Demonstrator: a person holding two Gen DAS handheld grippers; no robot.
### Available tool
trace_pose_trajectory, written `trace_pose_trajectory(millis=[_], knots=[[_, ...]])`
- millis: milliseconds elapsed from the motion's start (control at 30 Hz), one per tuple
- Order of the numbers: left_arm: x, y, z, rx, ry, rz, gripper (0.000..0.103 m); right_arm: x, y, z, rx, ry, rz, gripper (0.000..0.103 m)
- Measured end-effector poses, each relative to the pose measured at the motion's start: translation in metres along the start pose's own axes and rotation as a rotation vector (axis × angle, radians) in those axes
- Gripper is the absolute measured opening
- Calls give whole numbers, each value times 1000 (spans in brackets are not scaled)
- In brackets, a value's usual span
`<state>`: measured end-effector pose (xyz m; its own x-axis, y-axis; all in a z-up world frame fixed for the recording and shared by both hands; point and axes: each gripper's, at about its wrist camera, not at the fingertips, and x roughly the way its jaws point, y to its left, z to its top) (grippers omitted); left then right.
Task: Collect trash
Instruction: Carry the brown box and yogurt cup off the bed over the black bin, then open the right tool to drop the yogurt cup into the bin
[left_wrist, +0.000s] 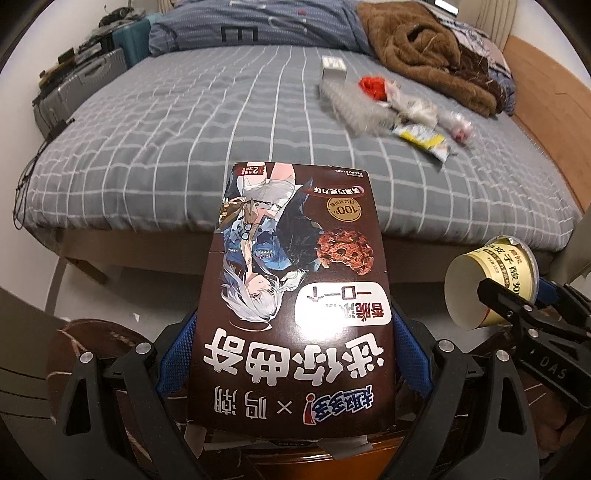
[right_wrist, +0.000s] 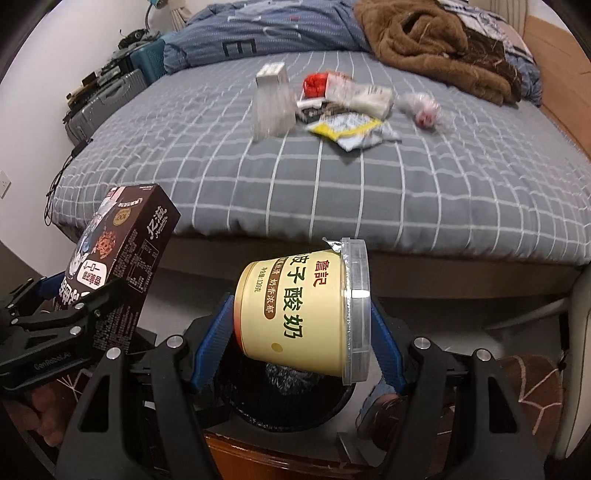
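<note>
My left gripper (left_wrist: 293, 350) is shut on a brown cookie box (left_wrist: 295, 295), its blue pads pressing the box's two sides. The same box (right_wrist: 122, 266) shows at the left of the right wrist view. My right gripper (right_wrist: 299, 343) is shut on a yellow yogurt cup (right_wrist: 295, 314) that lies sideways, its clear lid to the right. The cup hangs just above a black lined trash bin (right_wrist: 236, 398). On the grey checked bed (right_wrist: 369, 192) lie a clear plastic container (right_wrist: 273, 107), a red wrapper (right_wrist: 316, 85), a yellow-white packet (right_wrist: 351, 129) and a crumpled clear wrap (right_wrist: 424, 110).
A brown fleece blanket (left_wrist: 424, 48) and a blue duvet (left_wrist: 258, 26) lie at the bed's head. Suitcases (left_wrist: 77, 88) and cables stand along the left wall. A wooden surface (right_wrist: 258, 458) sits in front of the bin. A brown patterned mat (right_wrist: 528, 391) lies on the floor.
</note>
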<state>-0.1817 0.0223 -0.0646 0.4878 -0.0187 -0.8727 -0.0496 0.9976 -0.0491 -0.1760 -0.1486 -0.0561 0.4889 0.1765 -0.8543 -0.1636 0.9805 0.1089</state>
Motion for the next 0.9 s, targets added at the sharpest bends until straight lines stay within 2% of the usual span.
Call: trace_pose_trajectory(millis=[400, 900], knots=[[68, 13, -26, -6, 145, -2, 89, 78, 9, -24, 4, 168, 19, 67], [134, 34, -40, -32, 232, 30, 89, 161, 14, -38, 21, 323, 46, 67]])
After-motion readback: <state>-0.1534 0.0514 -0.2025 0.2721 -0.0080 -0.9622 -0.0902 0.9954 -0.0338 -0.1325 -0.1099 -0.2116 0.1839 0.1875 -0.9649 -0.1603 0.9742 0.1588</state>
